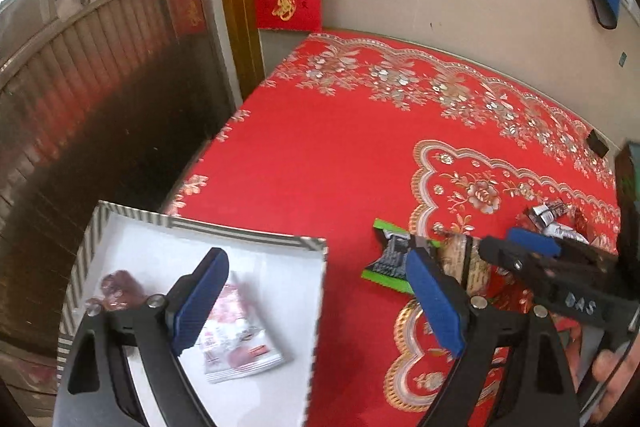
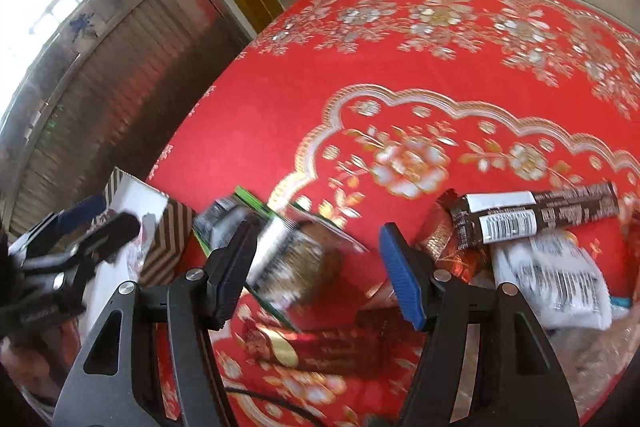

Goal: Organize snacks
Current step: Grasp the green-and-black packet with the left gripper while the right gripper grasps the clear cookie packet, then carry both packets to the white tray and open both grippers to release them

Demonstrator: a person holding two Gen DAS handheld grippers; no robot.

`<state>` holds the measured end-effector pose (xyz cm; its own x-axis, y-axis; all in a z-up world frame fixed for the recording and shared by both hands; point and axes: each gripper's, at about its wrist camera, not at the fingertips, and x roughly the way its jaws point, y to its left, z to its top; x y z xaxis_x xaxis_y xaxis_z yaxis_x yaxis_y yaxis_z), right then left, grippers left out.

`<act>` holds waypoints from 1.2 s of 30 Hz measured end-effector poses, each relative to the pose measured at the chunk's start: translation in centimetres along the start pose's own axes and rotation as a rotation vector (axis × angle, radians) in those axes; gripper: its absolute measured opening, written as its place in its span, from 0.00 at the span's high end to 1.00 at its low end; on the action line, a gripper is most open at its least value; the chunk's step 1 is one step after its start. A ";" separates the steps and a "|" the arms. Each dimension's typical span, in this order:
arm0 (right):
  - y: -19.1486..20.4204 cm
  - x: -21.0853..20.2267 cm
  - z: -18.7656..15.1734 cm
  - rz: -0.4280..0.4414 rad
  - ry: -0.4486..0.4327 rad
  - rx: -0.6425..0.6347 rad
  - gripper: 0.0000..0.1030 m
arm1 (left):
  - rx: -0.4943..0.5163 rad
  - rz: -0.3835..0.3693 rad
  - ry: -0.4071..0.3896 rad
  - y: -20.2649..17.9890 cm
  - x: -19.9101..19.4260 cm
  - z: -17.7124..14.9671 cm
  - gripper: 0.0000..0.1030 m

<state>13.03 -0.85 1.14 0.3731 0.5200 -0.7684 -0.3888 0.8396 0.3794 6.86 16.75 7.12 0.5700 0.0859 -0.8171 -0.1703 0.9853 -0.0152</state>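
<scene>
Your left gripper (image 1: 316, 303) hangs spread and empty over the white box (image 1: 280, 307). Your right gripper (image 2: 316, 271), fingers apart, straddles a brown-and-green packet (image 2: 296, 263) on the red tablecloth (image 2: 320, 107); centre it, then squeeze gently.

Both wrist cameras look down, close, along their fingers; both views share the striped box (image 1: 308, 243) (image 2: 168, 227) and red tablecloth (image 1: 320, 155) (image 2: 280, 99).

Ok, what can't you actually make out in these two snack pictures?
- Left wrist view: pink packet print is blurred and partly behind the left tool.
- Right wrist view: packet between the right tool fingers is motion-blurred, label unreadable.
- Right wrist view: white wrapper is cut off at the edge.
</scene>
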 end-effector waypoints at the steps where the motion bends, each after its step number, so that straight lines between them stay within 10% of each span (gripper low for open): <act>1: -0.4 -0.4 -0.2 -0.010 -0.002 0.000 0.38 | 0.006 -0.005 0.006 -0.3 0.2 0.1 0.11; 17: -2.1 -4.1 -2.3 0.075 -0.056 0.098 0.38 | 0.178 -0.096 0.156 -5.2 5.3 2.1 0.12; 26: -0.6 -3.8 -2.5 0.088 -0.042 0.087 0.38 | 0.230 -0.127 0.224 -5.0 6.9 1.6 0.50; 36: 0.2 -2.2 -2.1 0.053 -0.007 0.126 0.38 | 0.235 -0.145 0.185 -4.9 7.1 1.7 0.58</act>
<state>10.38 -2.15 1.82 0.3607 0.5649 -0.7421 -0.2990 0.8238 0.4817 13.08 12.77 2.38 0.4156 -0.0649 -0.9072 0.1047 0.9942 -0.0231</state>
